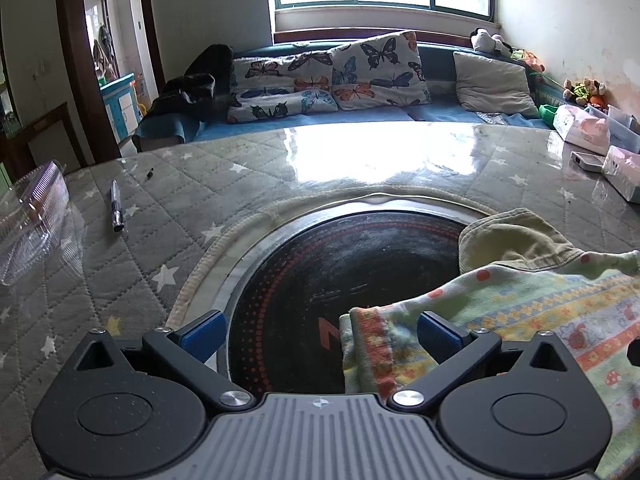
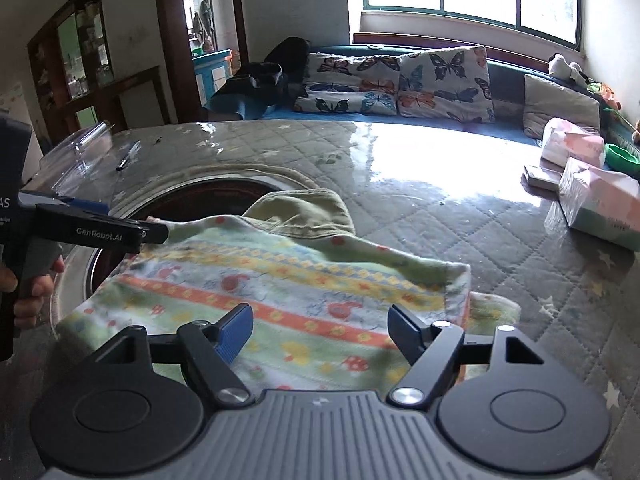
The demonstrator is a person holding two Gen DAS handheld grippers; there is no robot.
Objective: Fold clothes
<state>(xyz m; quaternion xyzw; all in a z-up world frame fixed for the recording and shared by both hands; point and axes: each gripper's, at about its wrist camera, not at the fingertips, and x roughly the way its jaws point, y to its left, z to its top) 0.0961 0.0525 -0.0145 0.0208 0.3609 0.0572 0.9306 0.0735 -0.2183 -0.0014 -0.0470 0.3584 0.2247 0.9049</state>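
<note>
The left claw [image 1: 320, 334] stands wide open with nothing between its blue pads [image 1: 202, 334]. It hovers over the near part of the desk [image 1: 160, 184], above the round black inset [image 1: 352, 264] sunk into the quilted, star-printed cover. The right-hand pad sits just over the left edge of the patterned garment [image 1: 520, 308], though whether it touches the cloth cannot be told.

The right claw [image 2: 320, 330] is also spread wide and holds nothing. It hangs over the near edge of the garment [image 2: 288, 292], which lies flat on the desk toward the near side, partly covering the black inset [image 2: 200, 196]. The cloth is pale with orange, yellow and green bands and small red figures. From under its far edge a plain olive-green piece [image 2: 308, 210] sticks out; whether that is a separate item or part of the same one cannot be told.

In the right wrist view the left tool comes in from the left side, its black finger [image 2: 104, 232] reaching the far left corner of the garment, with the person's hand [image 2: 28, 292] around its handle.

A pen [image 1: 116, 206] lies near the left edge of the desk, beside a clear plastic container [image 1: 32, 224]. Tissue packs [image 2: 600, 204] sit at the right edge.
</note>
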